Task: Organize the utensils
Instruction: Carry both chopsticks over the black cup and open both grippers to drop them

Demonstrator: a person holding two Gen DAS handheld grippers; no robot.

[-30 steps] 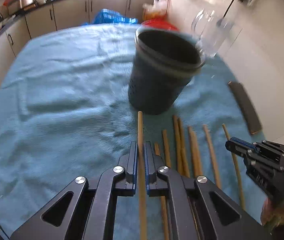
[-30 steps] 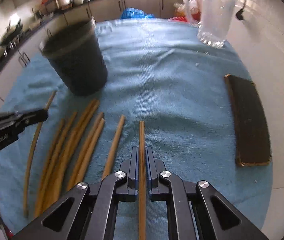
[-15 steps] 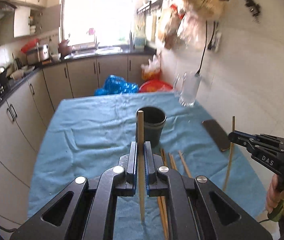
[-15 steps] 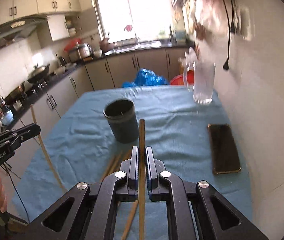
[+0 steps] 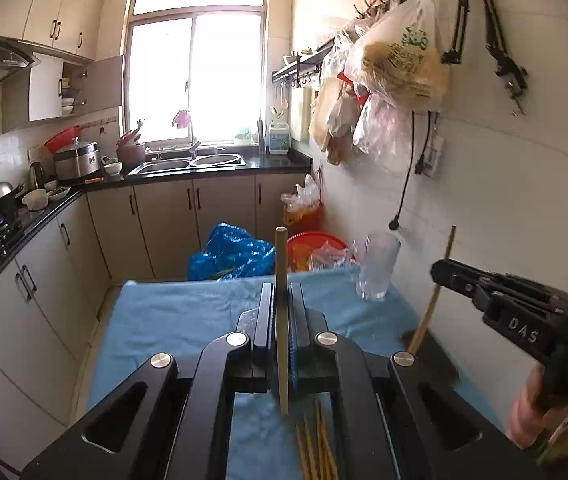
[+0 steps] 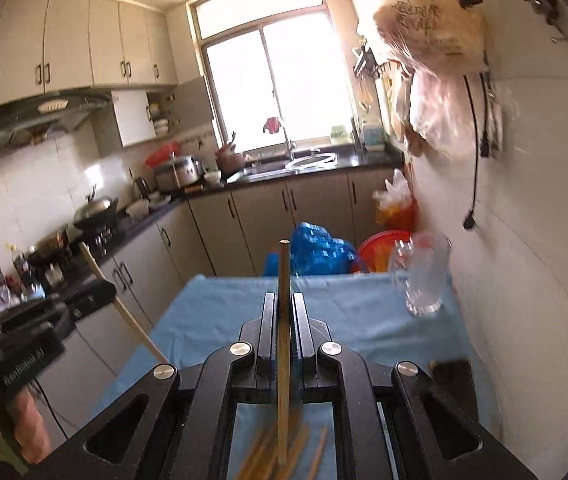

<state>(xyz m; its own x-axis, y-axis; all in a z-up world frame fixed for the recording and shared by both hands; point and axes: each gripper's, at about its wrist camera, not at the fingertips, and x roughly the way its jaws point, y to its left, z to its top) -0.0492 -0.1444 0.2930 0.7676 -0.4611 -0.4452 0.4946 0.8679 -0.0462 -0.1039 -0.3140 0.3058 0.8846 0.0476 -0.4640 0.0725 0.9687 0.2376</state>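
Observation:
My left gripper (image 5: 281,308) is shut on a single wooden chopstick (image 5: 281,280) that stands upright between its pads, high above the table. My right gripper (image 6: 284,312) is likewise shut on its own chopstick (image 6: 283,280). In the left wrist view the right gripper (image 5: 440,270) shows at the right edge with its chopstick (image 5: 432,304) tilted. In the right wrist view the left gripper (image 6: 103,288) appears at the left, chopstick (image 6: 123,308) slanting. Several loose chopsticks (image 5: 316,440) lie on the blue cloth (image 5: 187,320) below. The dark utensil cup is hidden behind the grippers.
A clear glass mug (image 6: 424,280) stands at the table's far right corner. A dark phone (image 6: 454,376) lies near the right edge by the white wall. Beyond the table sit a blue bag (image 5: 231,252), a red basin (image 5: 312,244) and kitchen cabinets (image 5: 163,220).
Both grippers have risen well above the table, each lifting its chopstick, and tipped up toward level. The cup has dropped out of sight and the window and cabinets have come into view.

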